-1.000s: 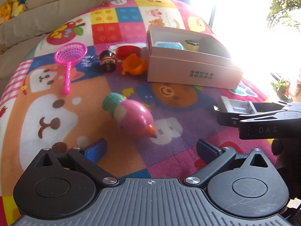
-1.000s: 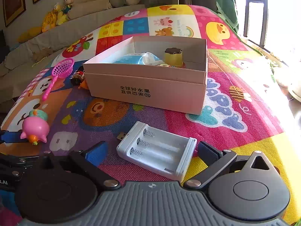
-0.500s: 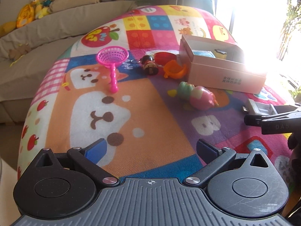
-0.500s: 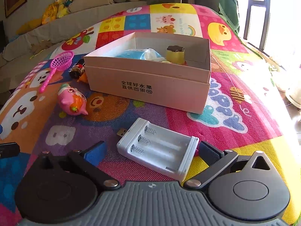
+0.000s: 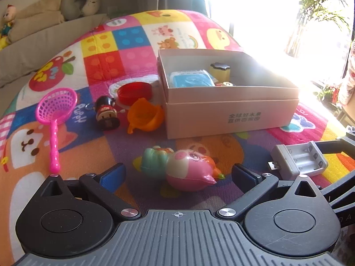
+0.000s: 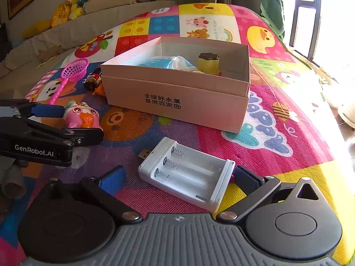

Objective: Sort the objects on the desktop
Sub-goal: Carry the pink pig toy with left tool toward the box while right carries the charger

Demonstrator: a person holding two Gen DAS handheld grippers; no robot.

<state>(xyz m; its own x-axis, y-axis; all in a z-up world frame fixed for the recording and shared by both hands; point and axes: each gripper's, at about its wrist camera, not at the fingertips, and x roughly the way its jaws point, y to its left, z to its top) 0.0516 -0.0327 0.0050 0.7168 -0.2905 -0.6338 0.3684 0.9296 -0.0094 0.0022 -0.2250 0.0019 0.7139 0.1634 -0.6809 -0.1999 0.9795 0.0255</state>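
White battery holder (image 6: 186, 174) lies between the wide-open right claw (image 6: 177, 177); left claw (image 5: 177, 175), also wide open, frames the pink pig toy (image 5: 188, 170).

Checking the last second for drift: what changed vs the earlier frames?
The left gripper swung away, then came back to the pink pig toy, now lying between its open fingers, ungrasped. Right gripper stayed open around the white battery case. Box and other toys unmoved.

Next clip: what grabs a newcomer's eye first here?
The bright cartoon play mat covers everything. A pink cardboard box sits mid-mat, already holding a few items. Nearer, a pink pig toy lies between the open left claw fingers, and a white battery charger between the open right claw fingers.
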